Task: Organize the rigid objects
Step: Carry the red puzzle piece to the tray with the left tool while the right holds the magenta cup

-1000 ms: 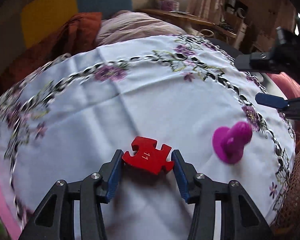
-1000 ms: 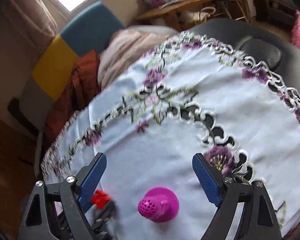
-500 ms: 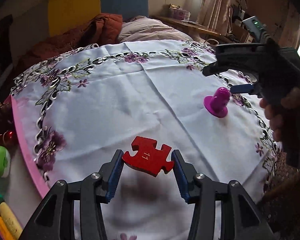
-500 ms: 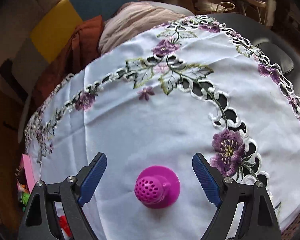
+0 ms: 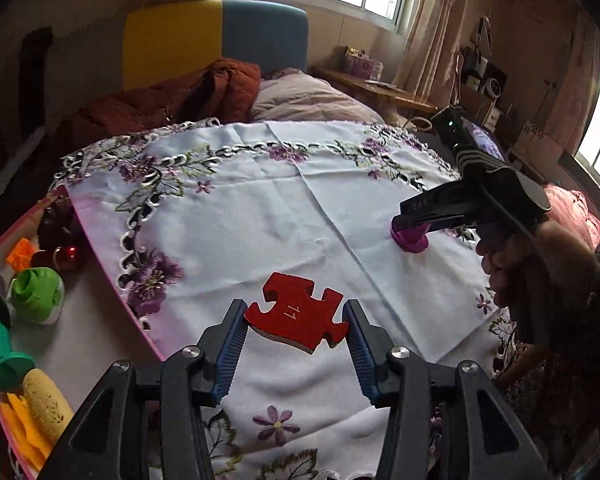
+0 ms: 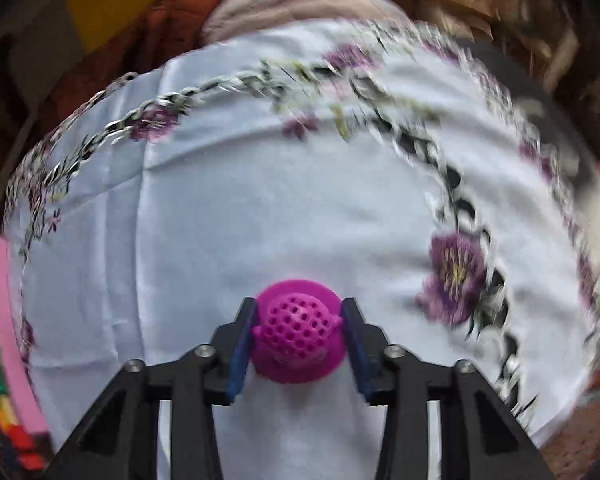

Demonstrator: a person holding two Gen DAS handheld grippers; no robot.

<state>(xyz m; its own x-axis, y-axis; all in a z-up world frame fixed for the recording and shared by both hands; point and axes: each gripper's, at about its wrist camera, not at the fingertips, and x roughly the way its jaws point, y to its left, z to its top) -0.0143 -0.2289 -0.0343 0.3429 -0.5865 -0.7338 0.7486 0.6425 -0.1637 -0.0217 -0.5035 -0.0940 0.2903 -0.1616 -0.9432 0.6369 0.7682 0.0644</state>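
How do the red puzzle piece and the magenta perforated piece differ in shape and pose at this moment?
The red puzzle piece is a flat jigsaw slab marked 11; the magenta perforated piece is a domed knob on a flared round base. The puzzle piece is held clear above the tablecloth by the left gripper; the magenta piece's base appears to sit on the cloth. Both are gripped between blue-padded fingers, the magenta one by the right gripper.

Tablecloth (image 5: 260,220): white, purple flowers and green leaves embroidered along its edges. Puzzle piece (image 5: 296,312): red, pale "11" printed on top. Perforated knob (image 6: 298,336): magenta. Gripper pads (image 5: 230,354): blue, on black frames. Tray (image 5: 112,296) at the cloth's left edge: pink rim. In it, a green-and-white toy (image 5: 36,294), a yellow speckled one (image 5: 48,404).
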